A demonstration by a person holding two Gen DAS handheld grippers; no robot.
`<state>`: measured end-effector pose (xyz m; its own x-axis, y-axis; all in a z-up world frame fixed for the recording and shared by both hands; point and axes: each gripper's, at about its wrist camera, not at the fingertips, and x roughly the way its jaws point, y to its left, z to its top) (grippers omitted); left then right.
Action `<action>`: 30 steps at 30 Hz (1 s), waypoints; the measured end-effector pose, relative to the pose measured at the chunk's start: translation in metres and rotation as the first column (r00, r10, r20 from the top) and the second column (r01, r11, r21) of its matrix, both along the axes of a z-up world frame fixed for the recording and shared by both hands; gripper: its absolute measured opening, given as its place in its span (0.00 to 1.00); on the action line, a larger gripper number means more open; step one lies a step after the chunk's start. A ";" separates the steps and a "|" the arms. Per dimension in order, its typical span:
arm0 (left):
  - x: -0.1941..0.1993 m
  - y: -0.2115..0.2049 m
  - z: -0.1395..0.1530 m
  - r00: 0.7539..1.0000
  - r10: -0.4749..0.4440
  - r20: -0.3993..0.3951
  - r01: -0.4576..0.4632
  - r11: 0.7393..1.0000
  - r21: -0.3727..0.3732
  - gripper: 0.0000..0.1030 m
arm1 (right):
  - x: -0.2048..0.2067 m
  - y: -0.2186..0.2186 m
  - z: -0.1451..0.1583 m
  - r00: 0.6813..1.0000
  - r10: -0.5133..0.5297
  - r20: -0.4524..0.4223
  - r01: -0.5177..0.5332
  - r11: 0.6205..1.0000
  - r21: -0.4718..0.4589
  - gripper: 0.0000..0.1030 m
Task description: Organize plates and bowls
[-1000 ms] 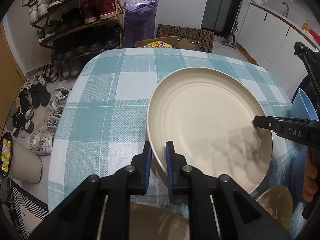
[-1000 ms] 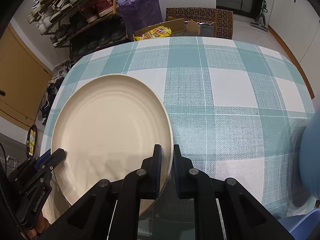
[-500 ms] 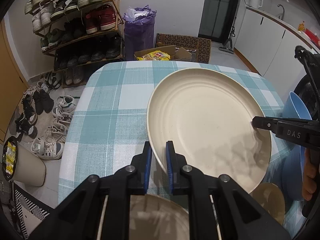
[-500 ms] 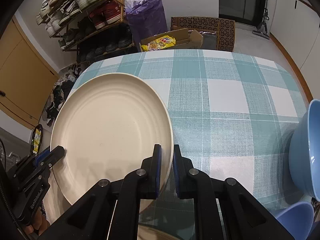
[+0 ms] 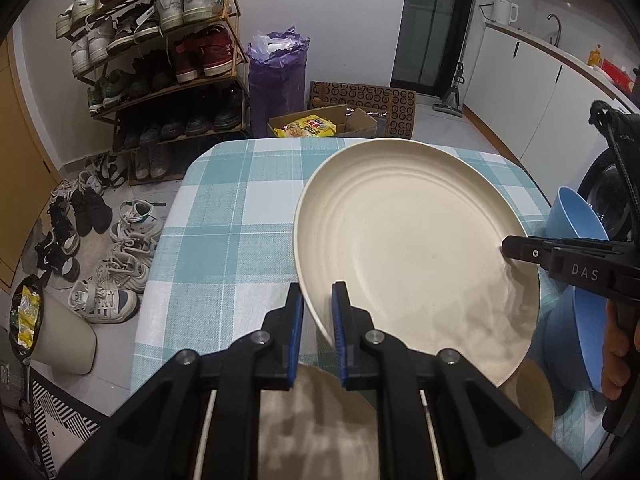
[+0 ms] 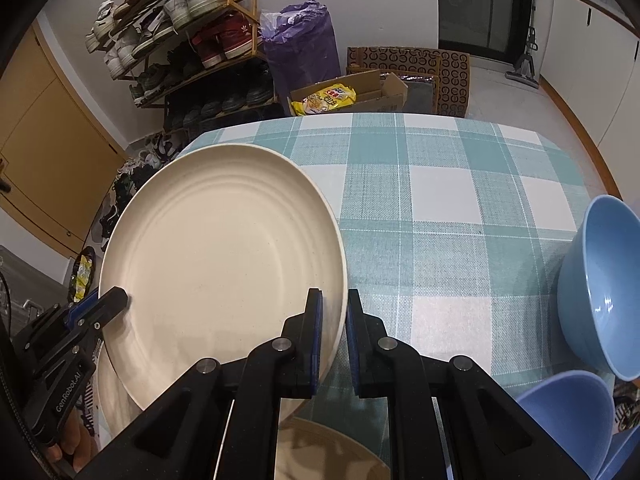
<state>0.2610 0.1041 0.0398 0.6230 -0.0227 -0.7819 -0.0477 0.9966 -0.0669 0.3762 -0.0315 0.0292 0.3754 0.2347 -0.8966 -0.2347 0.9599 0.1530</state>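
A large cream plate (image 5: 404, 248) (image 6: 224, 248) hangs above the checked tablecloth (image 5: 224, 216) (image 6: 440, 208), held from both sides. My left gripper (image 5: 317, 304) is shut on its near left rim. My right gripper (image 6: 334, 308) is shut on the opposite rim and shows in the left wrist view as a black finger (image 5: 532, 250). Below the plate lie another cream plate (image 5: 320, 424) (image 6: 332, 452) and a small cream dish (image 5: 534, 396). Two light blue bowls (image 6: 604, 296) (image 6: 568, 416) sit at the table's right side.
Beyond the table stand a shoe rack (image 5: 160, 60), a purple bag (image 5: 276, 80) and an open cardboard box (image 5: 324, 124). Loose shoes (image 5: 108, 240) and a bin (image 5: 56, 336) lie on the floor at the left. White cabinets (image 5: 540, 92) line the right wall.
Both grippers have lifted the cream plate higher off the table, still shut on its rims. More of the lower plate, small dish and blue bowls shows beneath.
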 end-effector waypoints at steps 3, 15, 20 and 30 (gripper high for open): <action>-0.007 -0.001 0.003 1.000 0.000 0.005 0.000 1.000 0.001 0.12 | -0.008 0.000 0.006 1.000 0.009 0.010 -0.009 1.000 -0.003 0.11; -0.035 -0.008 0.015 1.000 0.005 0.030 -0.005 1.000 0.010 0.11 | -0.036 -0.009 0.021 0.999 0.033 0.040 -0.032 0.999 -0.013 0.11; -0.045 -0.013 0.014 1.000 0.000 0.025 0.000 1.000 0.010 0.12 | -0.049 -0.015 0.024 0.998 0.038 0.051 -0.037 0.999 -0.014 0.11; -0.063 -0.023 0.015 0.999 -0.015 0.029 0.015 1.000 0.011 0.12 | -0.073 -0.024 0.028 0.997 0.039 0.063 -0.038 0.999 -0.026 0.11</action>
<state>0.1975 0.0810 0.0546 0.6452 -0.0237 -0.7636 -0.0311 0.9979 -0.0572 0.3028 -0.0557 0.0570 0.4231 0.2277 -0.8770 -0.2799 0.9534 0.1124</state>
